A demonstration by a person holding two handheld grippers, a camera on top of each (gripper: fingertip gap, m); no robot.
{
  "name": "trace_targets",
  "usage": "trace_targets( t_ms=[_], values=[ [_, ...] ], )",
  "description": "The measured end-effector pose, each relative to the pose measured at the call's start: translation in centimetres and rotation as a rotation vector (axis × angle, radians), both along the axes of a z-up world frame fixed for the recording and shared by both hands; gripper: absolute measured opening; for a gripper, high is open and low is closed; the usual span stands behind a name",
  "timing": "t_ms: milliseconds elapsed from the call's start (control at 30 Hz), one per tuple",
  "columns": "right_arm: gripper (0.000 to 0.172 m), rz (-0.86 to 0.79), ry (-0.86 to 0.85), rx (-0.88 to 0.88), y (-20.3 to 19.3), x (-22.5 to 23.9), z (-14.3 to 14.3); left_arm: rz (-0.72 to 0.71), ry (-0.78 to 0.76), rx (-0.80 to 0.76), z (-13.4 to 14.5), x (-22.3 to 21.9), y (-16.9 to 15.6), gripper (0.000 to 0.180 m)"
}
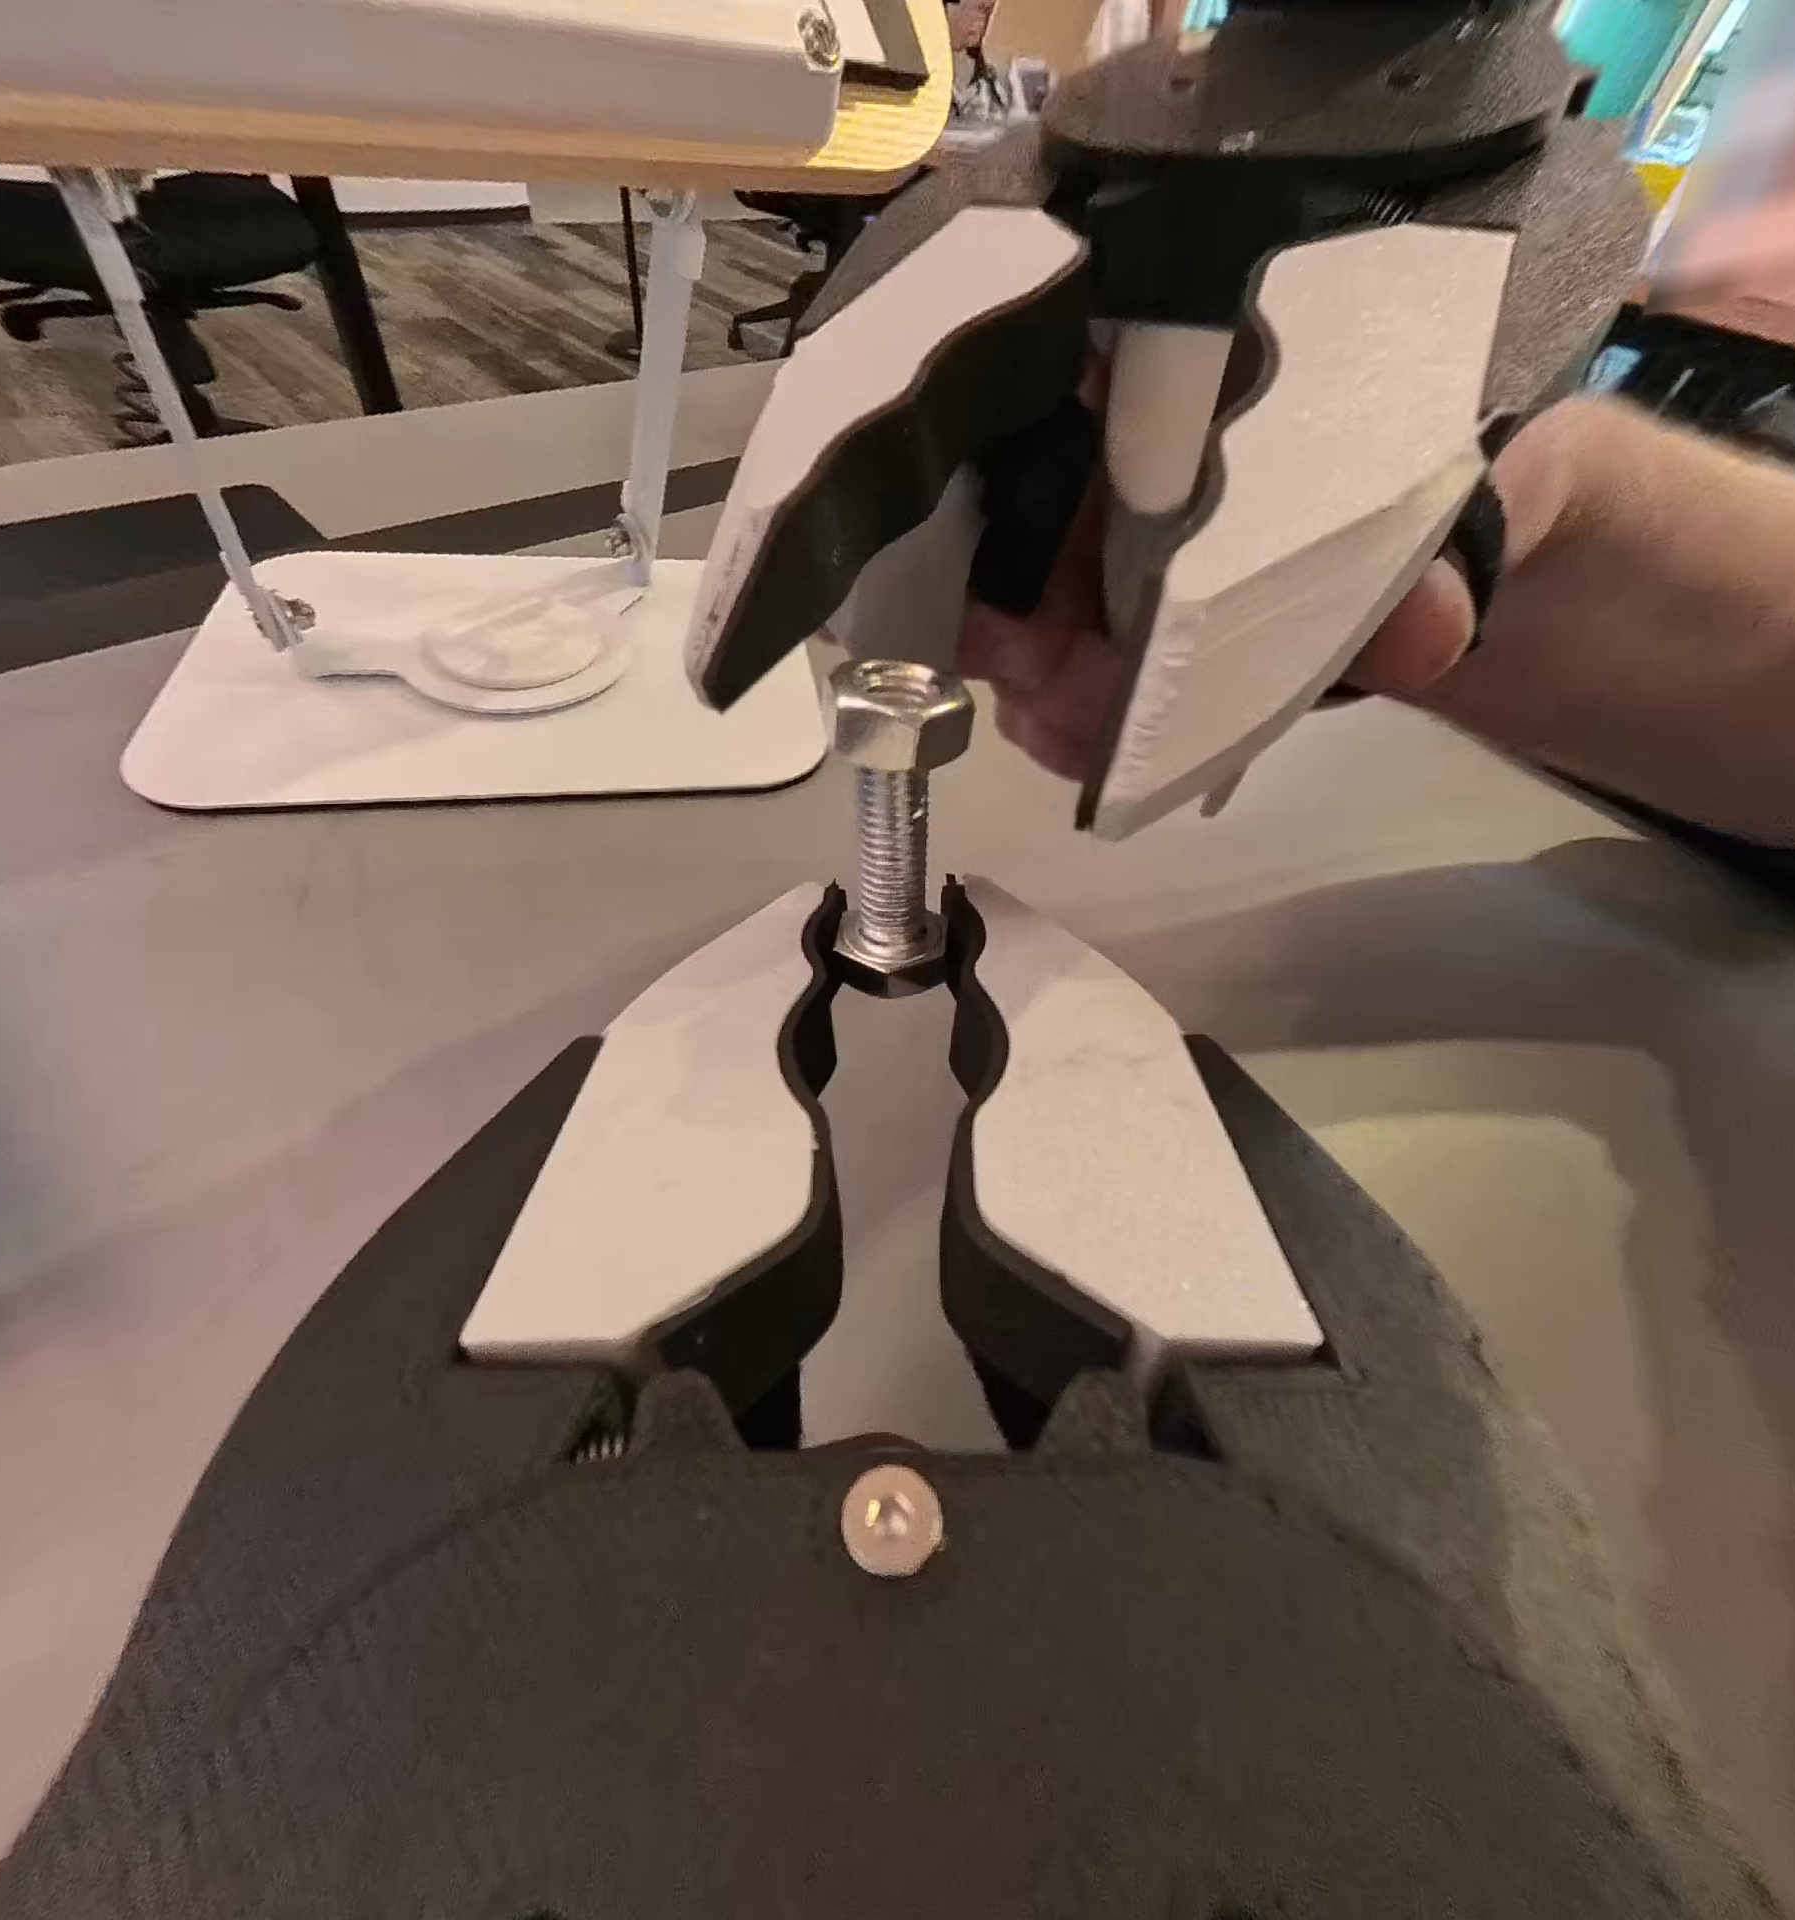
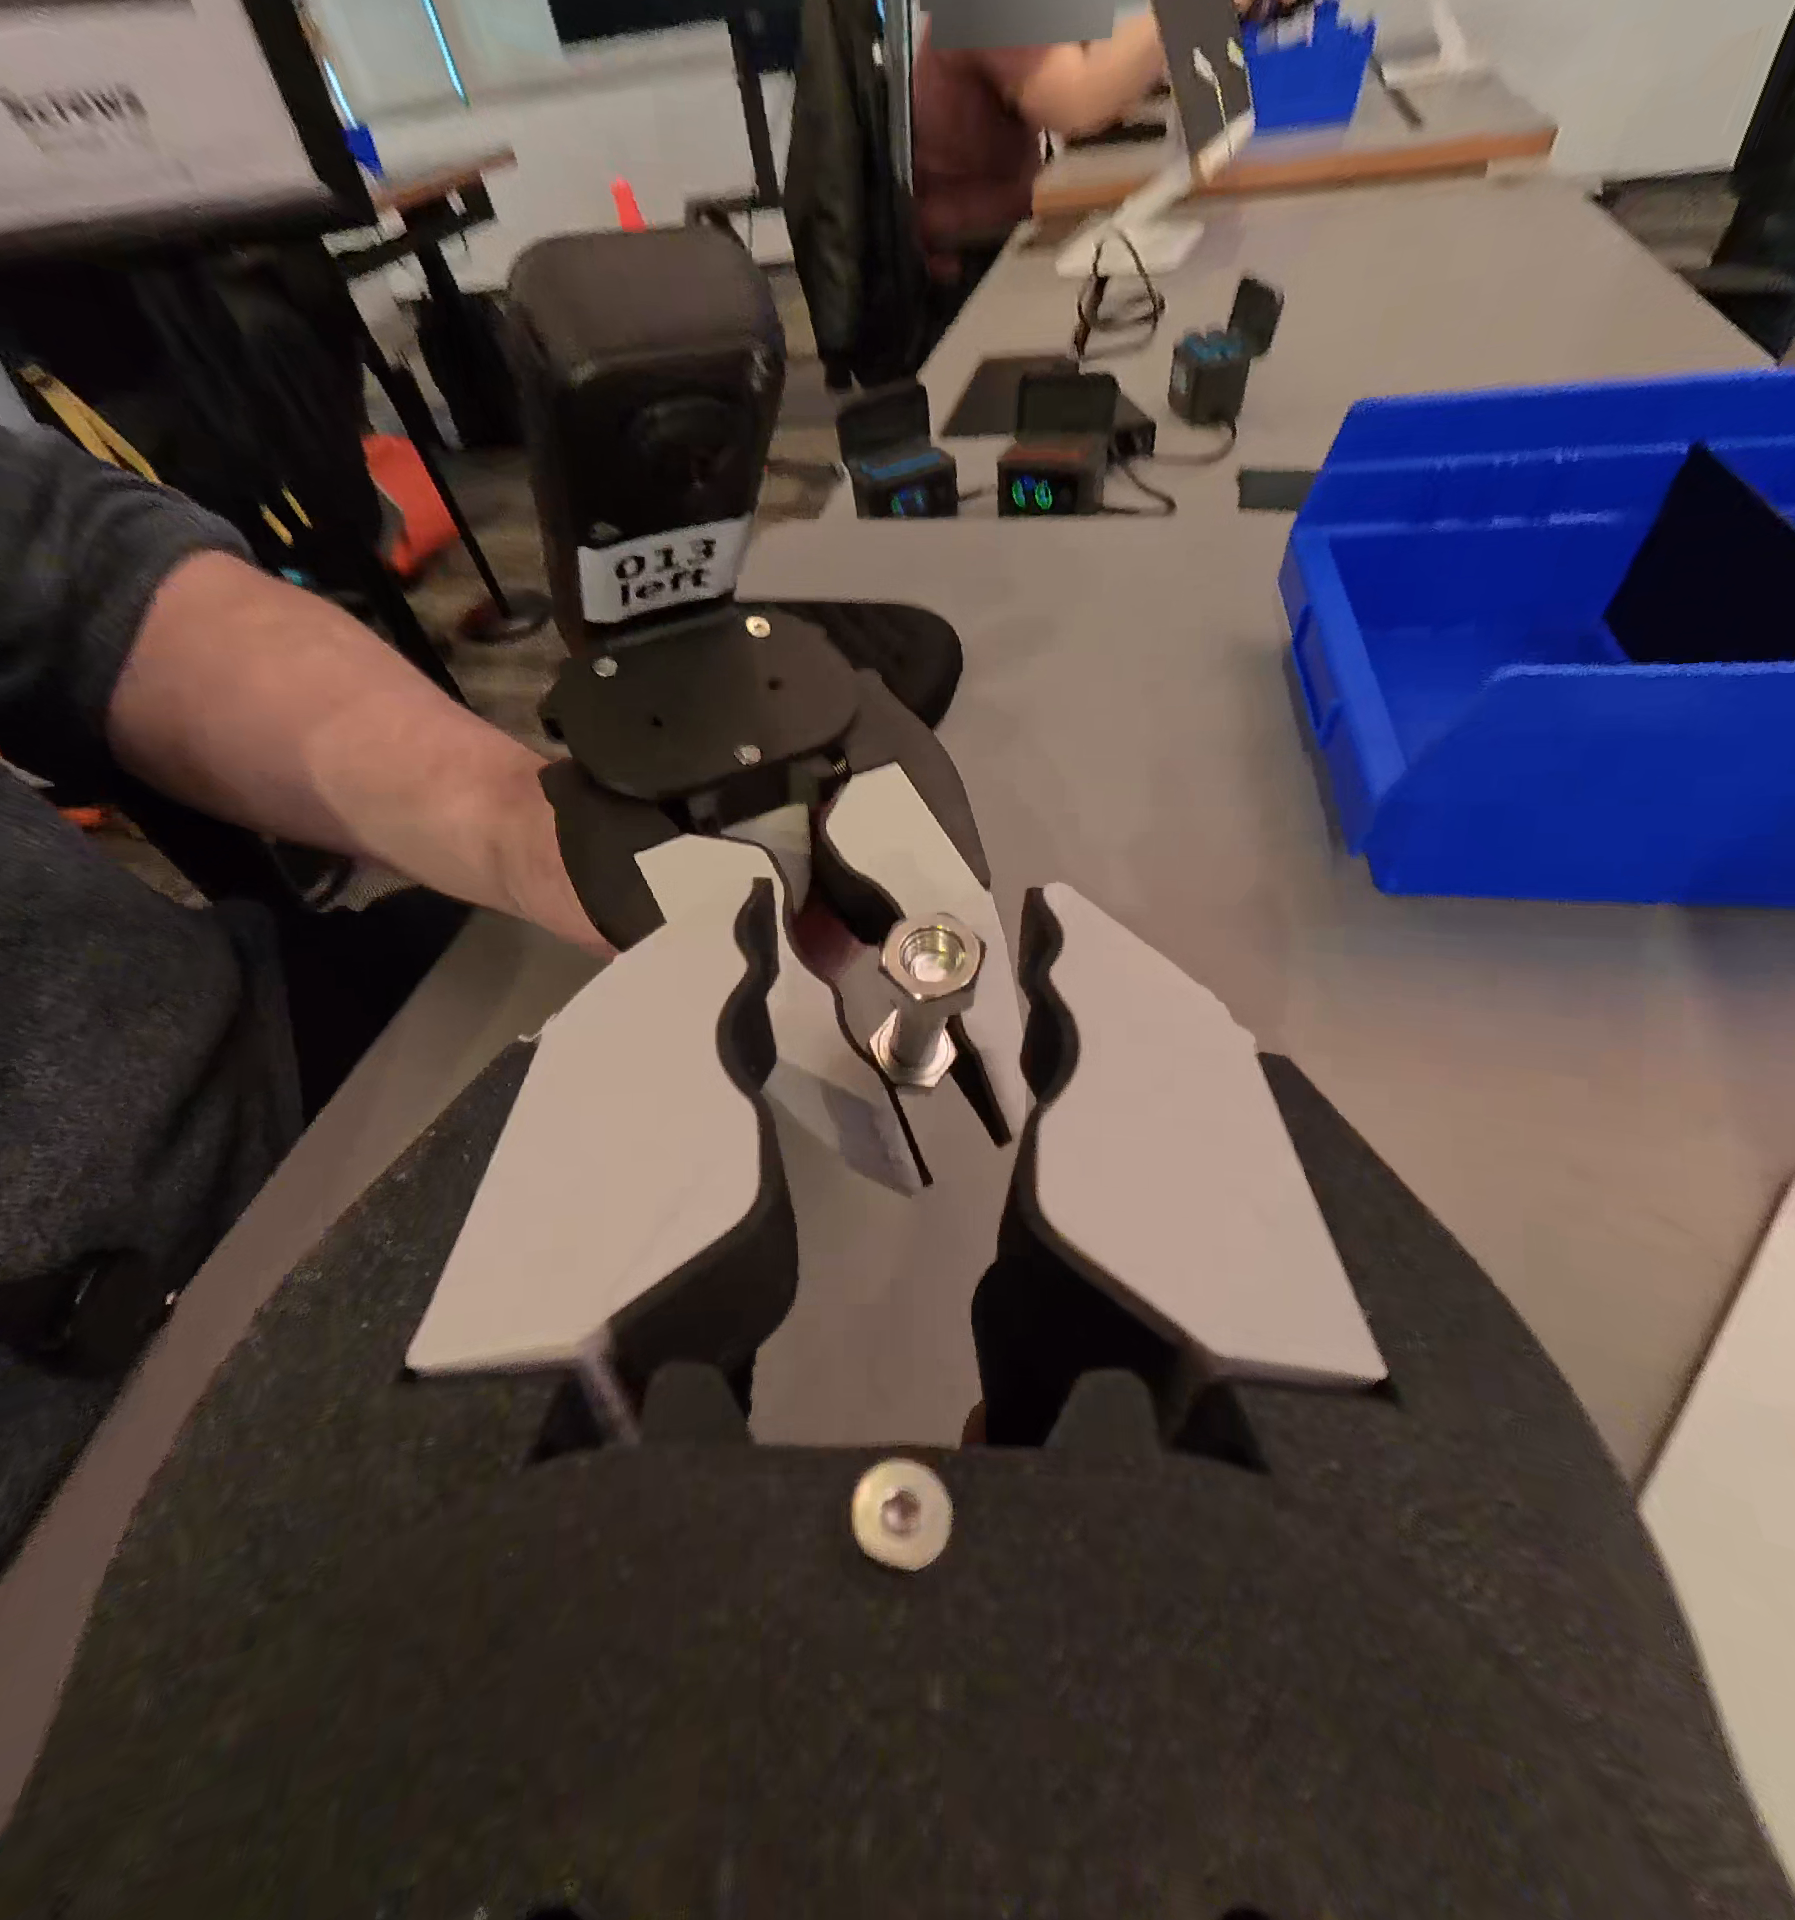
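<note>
My left gripper (image 1: 888,904) is shut on the hex head of a silver bolt (image 1: 885,842) and holds it upright above the grey table (image 1: 249,987). A silver nut (image 1: 901,707) sits on the top end of the bolt's thread. My right gripper (image 2: 901,899) is open. Its fingers stand on either side of the nut (image 2: 932,961), a little above it, and do not touch it. In the left wrist view the right gripper (image 1: 919,743) comes down from the upper right. In the right wrist view the left gripper (image 2: 955,1143) holds the bolt (image 2: 908,1034) from the far side.
A white stand with a flat base plate (image 1: 457,727) stands on the table behind the bolt. A blue bin (image 2: 1599,769) is to the right. Small black boxes with cables (image 2: 1038,468) lie farther back. A white object (image 2: 1786,1455) lies at the right edge. Across from one pair of fingers to the other is roughly 6 centimeters.
</note>
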State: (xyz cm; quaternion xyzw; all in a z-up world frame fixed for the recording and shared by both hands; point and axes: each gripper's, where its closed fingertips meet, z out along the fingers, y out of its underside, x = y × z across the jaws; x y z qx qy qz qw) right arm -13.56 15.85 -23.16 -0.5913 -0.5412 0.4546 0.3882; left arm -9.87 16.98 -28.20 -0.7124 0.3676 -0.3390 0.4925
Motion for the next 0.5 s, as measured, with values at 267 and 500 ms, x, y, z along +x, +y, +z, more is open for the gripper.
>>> trace_targets(
  t_ms=[267,500],
  values=[
    [0.044,0.031,0.034,-0.016,-0.62,-0.30,-0.17,-0.020,-0.026,-0.003,0.41,0.35,-0.36,0.018],
    [0.042,0.029,0.033,0.001,-0.73,0.01,-0.03,-0.022,-0.041,-0.010,0.59,0.24,-0.29,0.018]
  ],
)
